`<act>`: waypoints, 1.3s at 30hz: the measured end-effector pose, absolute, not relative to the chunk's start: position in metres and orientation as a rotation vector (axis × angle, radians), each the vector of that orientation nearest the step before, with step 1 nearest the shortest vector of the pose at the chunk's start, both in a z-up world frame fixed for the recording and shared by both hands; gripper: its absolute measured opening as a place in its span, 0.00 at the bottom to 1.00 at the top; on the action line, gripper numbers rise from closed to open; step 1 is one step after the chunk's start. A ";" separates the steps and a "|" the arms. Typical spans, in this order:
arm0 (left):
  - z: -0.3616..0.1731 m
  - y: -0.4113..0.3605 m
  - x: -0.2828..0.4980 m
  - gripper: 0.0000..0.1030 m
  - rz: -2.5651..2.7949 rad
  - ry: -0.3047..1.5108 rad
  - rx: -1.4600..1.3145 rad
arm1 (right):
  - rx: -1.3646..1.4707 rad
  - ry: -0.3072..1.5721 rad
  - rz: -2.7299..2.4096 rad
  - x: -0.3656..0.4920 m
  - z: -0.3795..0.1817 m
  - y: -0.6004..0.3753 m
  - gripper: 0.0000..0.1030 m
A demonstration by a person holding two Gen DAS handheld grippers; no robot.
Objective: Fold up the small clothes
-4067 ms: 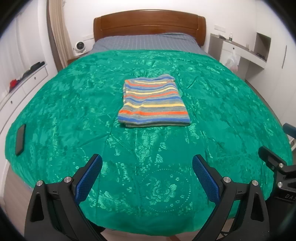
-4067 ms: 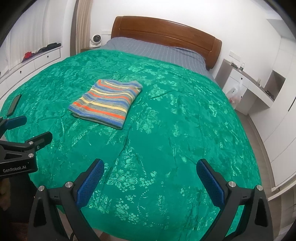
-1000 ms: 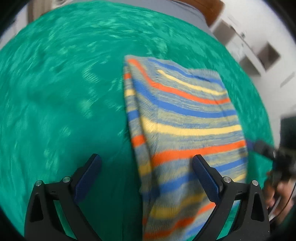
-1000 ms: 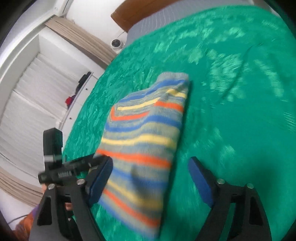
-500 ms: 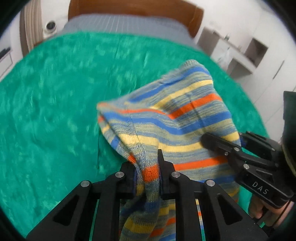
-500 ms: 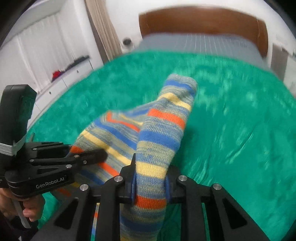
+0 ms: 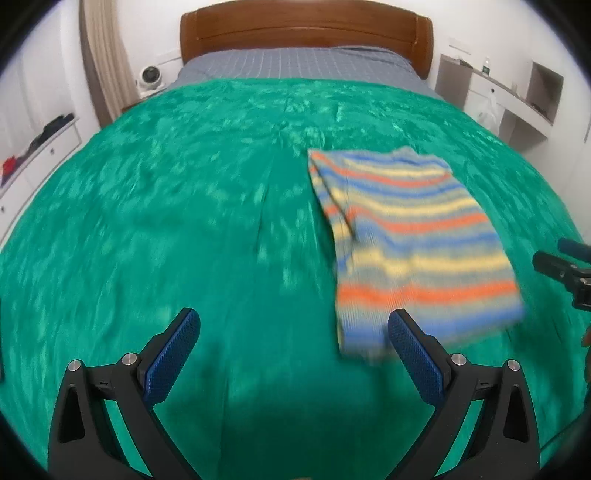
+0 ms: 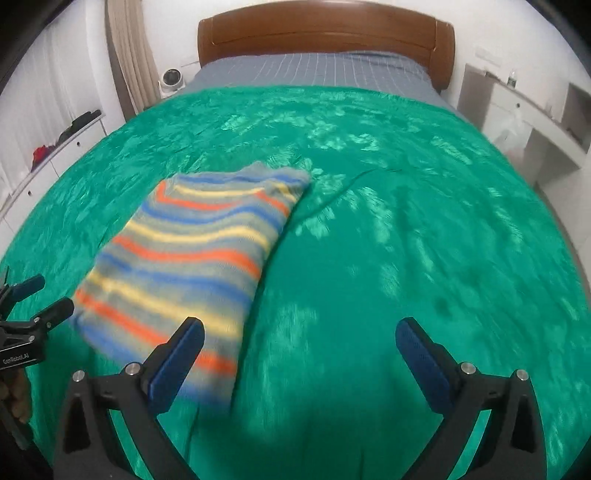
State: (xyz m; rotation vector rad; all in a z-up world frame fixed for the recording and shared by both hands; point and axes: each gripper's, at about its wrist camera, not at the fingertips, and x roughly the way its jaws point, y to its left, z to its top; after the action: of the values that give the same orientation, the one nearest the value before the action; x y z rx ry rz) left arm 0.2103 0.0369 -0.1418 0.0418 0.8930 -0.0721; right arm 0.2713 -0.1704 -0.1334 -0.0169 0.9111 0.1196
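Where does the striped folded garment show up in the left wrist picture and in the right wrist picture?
Left wrist view: the striped garment lies right of centre on the green bedspread, its near edge by the left hand-held gripper.
Right wrist view: it lies left of centre, ahead and to the left of the right hand-held gripper.
Shared landmark: the wooden headboard at the top of both views.

Striped garment (image 7: 410,236) near edge motion-blurred, green bedspread (image 8: 406,258) pattern smeared near lens
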 end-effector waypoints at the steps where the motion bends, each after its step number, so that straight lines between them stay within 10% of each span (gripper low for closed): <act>1: -0.139 0.036 0.202 0.99 -0.068 0.895 0.042 | -0.034 0.895 0.115 0.257 -0.127 -0.170 0.99; 21: -0.015 0.006 0.075 1.00 0.030 0.643 0.039 | -0.138 0.686 0.092 0.094 -0.015 -0.142 0.99; 39: -0.006 -0.019 0.020 1.00 -0.018 0.702 0.063 | -0.111 0.679 0.049 0.023 0.023 -0.156 0.99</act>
State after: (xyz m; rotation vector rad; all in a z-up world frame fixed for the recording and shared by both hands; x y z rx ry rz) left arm 0.0200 -0.0190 -0.0057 0.0633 0.7021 -0.0179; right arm 0.0235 -0.1562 0.0225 -0.1110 0.6786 0.0492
